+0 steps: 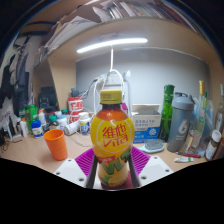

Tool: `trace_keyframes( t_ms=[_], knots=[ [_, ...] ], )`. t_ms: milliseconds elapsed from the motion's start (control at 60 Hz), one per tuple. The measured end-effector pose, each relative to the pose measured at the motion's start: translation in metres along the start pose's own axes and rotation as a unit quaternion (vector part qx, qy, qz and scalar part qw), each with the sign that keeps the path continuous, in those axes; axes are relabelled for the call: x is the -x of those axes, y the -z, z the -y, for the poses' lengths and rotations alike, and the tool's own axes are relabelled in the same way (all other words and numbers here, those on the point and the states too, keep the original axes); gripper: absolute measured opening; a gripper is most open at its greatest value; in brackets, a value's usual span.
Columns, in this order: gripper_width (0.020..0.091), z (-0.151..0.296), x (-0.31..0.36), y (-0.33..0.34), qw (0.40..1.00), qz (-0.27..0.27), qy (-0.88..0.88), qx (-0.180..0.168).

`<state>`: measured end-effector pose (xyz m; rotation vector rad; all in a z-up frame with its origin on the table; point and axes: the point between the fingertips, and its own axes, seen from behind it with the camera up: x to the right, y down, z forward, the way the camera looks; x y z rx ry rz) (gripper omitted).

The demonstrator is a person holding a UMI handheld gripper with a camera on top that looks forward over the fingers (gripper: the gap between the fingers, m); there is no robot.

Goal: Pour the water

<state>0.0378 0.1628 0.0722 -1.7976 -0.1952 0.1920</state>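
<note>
We hold the bottle (113, 135) upright in our claw (112, 168), both pads pressing its sides, lifted above the desk (30, 158). The orange cup (56, 144) stands to the left, near but apart. We judge that the pouring is not started: tilting over the cup is left.

one view only, riding on the gripper (112, 165), facing forward along its fingers, low and close over a cluttered table (30, 160), wall beyond.
</note>
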Motion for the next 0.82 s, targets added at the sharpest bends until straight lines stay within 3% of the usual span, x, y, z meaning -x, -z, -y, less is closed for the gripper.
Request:
trace_keyframes(
  t_ms=[50, 133, 150, 367, 817],
  knots=[
    [0.0583, -0.013, -0.001, 0.000, 0.999, -0.002, 0.006, 0.033],
    [0.0848, -0.038, 0.004, 0.013, 0.994, 0.009, 0.010, 0.110],
    [0.0860, -0.039, 0.007, 0.017, 0.993, 0.013, 0.009, 0.115],
    [0.0844, -0.025, 0.026, 0.086, 0.993, -0.006, -0.010, 0.117],
    [0.0842, 0.056, 0.137, 0.285, 0.992, -0.069, -0.049, 0.091]
  ],
)
